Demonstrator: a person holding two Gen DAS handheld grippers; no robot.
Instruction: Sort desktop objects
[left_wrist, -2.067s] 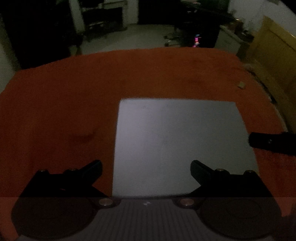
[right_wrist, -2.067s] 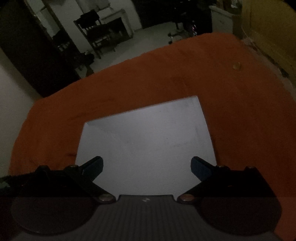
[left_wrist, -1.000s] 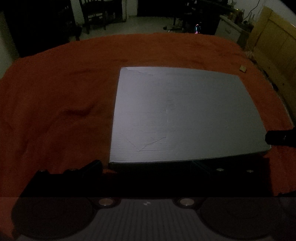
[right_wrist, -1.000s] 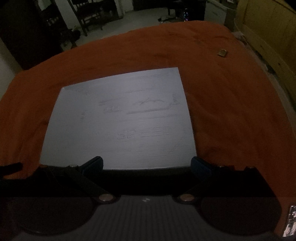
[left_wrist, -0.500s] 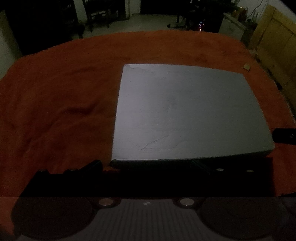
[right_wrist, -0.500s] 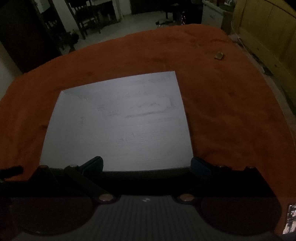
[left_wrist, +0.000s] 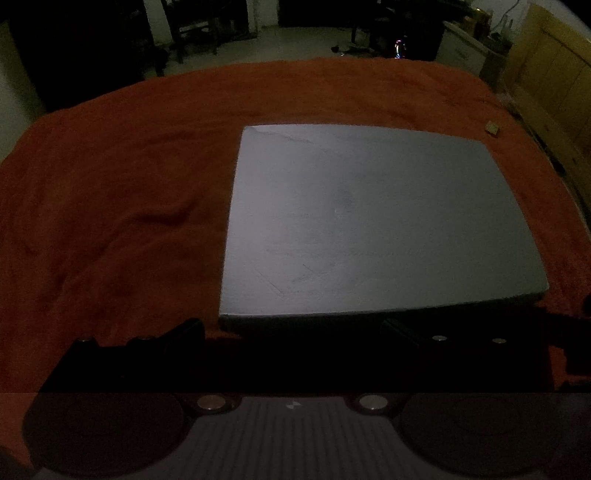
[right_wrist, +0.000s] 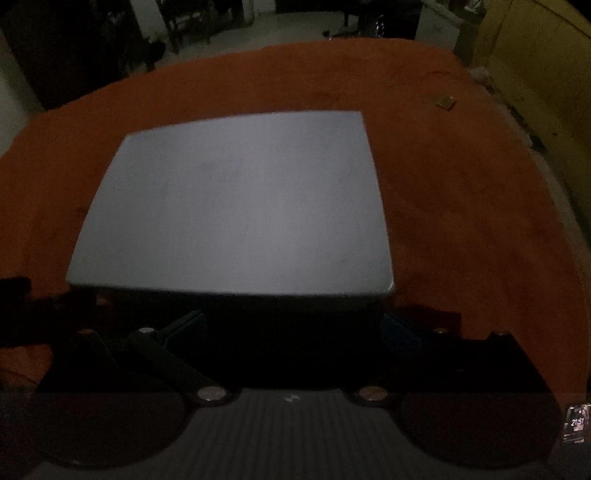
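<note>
Sorting looks barely started to me: grey flat box (left_wrist: 369, 221) sits center-right of the left view on the red cloth (left_wrist: 110, 203), small tan item (left_wrist: 492, 127) upper right untouched, my left gripper (left_wrist: 291, 328) and right gripper (right_wrist: 291, 321) both spread wide, holding nothing.

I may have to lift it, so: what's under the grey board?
The grey board lies on the orange cloth, which shows all around it. Whatever sits directly beneath is covered; its near edge is lost in dark shadow.
</note>
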